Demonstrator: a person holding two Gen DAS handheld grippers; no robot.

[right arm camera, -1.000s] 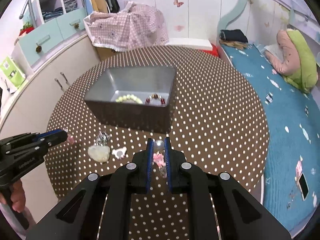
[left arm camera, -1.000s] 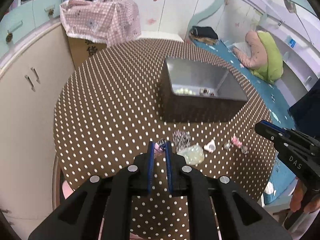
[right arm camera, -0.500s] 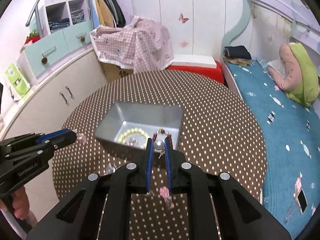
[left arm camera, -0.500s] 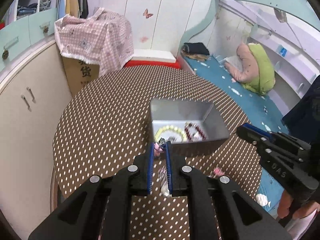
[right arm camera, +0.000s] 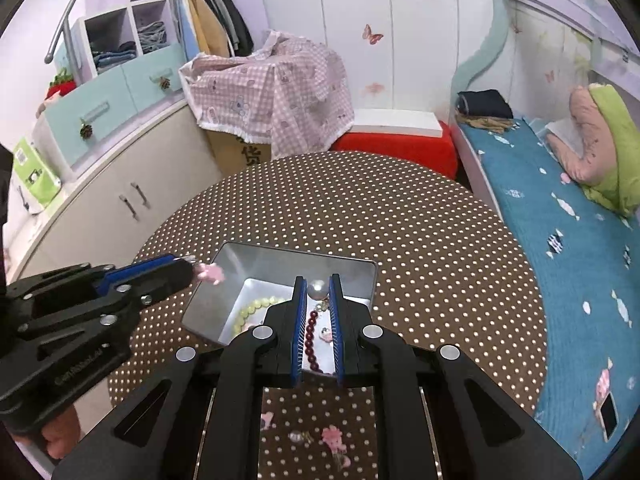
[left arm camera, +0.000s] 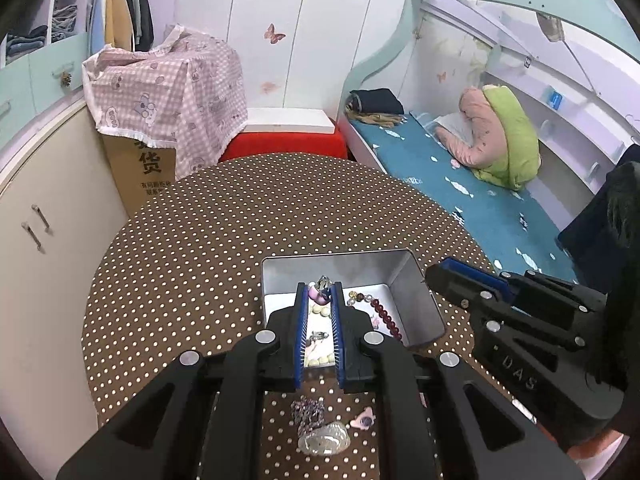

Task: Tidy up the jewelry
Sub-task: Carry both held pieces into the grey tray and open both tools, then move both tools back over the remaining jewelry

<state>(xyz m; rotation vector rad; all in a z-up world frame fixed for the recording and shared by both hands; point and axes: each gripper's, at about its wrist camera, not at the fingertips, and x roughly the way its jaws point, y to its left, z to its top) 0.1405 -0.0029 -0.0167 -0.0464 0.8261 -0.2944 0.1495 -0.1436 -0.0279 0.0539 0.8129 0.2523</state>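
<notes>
the tin box (left arm camera: 416, 296) sits on the round worktop (left arm camera: 224, 240), towards its near side. in the box lie two bead bracelets (right arm camera: 256, 307), side by side. before the box, on the worktop's near edge, lie loose hair clips (left arm camera: 323, 442). the left gripper (left arm camera: 319, 294) and right gripper (right arm camera: 318, 290) hang over the box, each with a small trinket between its fingers. a bed (right arm camera: 560, 240) lies right of the worktop, cabinets (right arm camera: 120, 200) left.

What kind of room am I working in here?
Most likely a child's bedroom: a bunk-style bed with a teal patterned mattress, white wardrobe doors with butterfly stickers, and hanging clothes beside the round polka-dot table.
</notes>
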